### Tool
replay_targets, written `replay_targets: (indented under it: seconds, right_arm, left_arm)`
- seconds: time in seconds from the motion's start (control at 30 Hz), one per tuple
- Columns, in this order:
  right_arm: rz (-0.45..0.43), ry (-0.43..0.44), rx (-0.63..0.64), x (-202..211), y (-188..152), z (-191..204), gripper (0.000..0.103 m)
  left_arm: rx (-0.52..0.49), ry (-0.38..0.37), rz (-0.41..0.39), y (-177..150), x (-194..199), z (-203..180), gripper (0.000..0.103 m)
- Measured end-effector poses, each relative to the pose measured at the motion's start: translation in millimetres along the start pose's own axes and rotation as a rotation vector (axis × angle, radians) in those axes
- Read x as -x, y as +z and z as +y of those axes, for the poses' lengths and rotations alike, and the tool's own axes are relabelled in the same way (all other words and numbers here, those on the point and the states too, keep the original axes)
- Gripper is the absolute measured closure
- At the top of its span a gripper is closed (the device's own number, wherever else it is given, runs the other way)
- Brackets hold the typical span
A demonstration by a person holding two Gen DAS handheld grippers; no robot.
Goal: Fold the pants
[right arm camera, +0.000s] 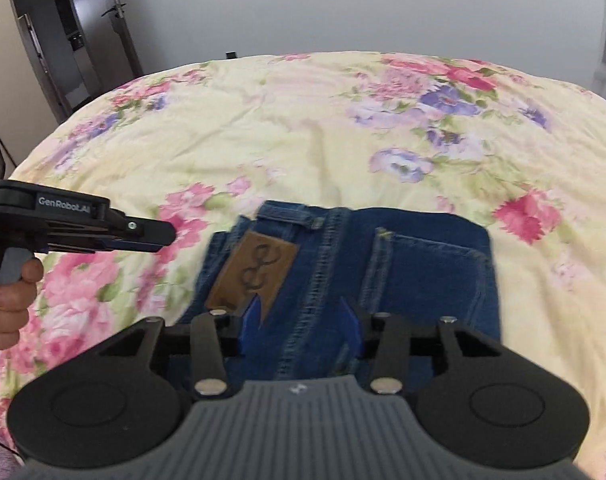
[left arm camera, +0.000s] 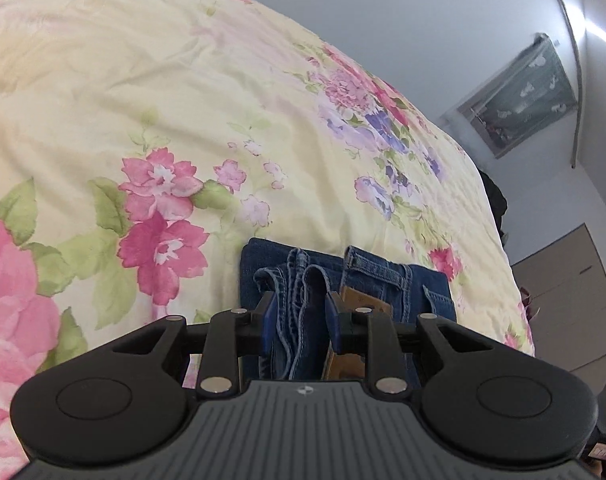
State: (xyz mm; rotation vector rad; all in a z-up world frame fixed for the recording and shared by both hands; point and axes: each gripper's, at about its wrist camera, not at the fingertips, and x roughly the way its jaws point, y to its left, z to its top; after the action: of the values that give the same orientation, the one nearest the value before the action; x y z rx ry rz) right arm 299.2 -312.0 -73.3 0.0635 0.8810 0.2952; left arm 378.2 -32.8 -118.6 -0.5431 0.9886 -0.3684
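Observation:
Dark blue jeans (right arm camera: 403,264) lie folded into a compact bundle on the floral bedspread (right arm camera: 303,132), waistband and brown leather patch (right arm camera: 251,276) facing up. My right gripper (right arm camera: 303,312) is open, its blue pads straddling the jeans' center seam at the near edge. My left gripper (left arm camera: 299,304) hovers at the bundle's left side with folded denim edges (left arm camera: 299,280) between its blue pads; the jaws stand partly apart. In the right wrist view, the left gripper (right arm camera: 159,240) sits just left of the jeans, held by a hand (right arm camera: 7,296).
The bed's pale yellow cover with pink and purple flowers (left arm camera: 163,208) spreads widely beyond the jeans. A grey wall, a window (left arm camera: 519,96) and a wardrobe (left arm camera: 571,300) lie past the bed's edge; a door (right arm camera: 63,40) is at far left.

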Motion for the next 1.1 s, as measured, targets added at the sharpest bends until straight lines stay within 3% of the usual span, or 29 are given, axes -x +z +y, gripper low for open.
replay_targets:
  seconds: [0.17, 0.23, 0.33, 0.4, 0.57, 0.77, 0.87, 0.97, 1.1]
  right_arm:
    - [0.013, -0.031, -0.053, -17, -8, -47, 0.085]
    - [0.023, -0.022, -0.056, -25, -15, -56, 0.089]
    - [0.015, -0.002, -0.051, -32, -24, -60, 0.089]
    - [0.006, 0.01, -0.052, -35, -27, -60, 0.089]
    - [-0.006, 0.027, -0.075, -38, -31, -63, 0.089]
    - [-0.007, 0.031, -0.086, -38, -31, -62, 0.088]
    - [-0.009, 0.044, -0.107, -38, -32, -64, 0.087]
    - [-0.012, 0.054, -0.108, -38, -33, -66, 0.087]
    - [-0.013, 0.079, -0.124, -40, -34, -72, 0.087]
  left_arm:
    - [0.106, -0.039, 0.016, 14, -41, 20, 0.075]
    - [0.093, -0.054, 0.015, 15, -47, 19, 0.076]
    - [0.025, -0.12, -0.031, 22, -38, 8, 0.086]
    - [-0.011, -0.171, -0.044, 28, -31, -4, 0.087]
    - [-0.067, -0.119, 0.02, 26, -28, -23, 0.085]
    - [-0.037, -0.121, 0.066, 1, -30, -16, 0.052]
    - [0.031, -0.129, 0.076, -4, -39, -6, 0.05]
    - [0.082, -0.187, 0.073, -4, -51, -1, 0.05]
    - [0.07, -0.196, 0.047, 1, -69, -10, 0.05]
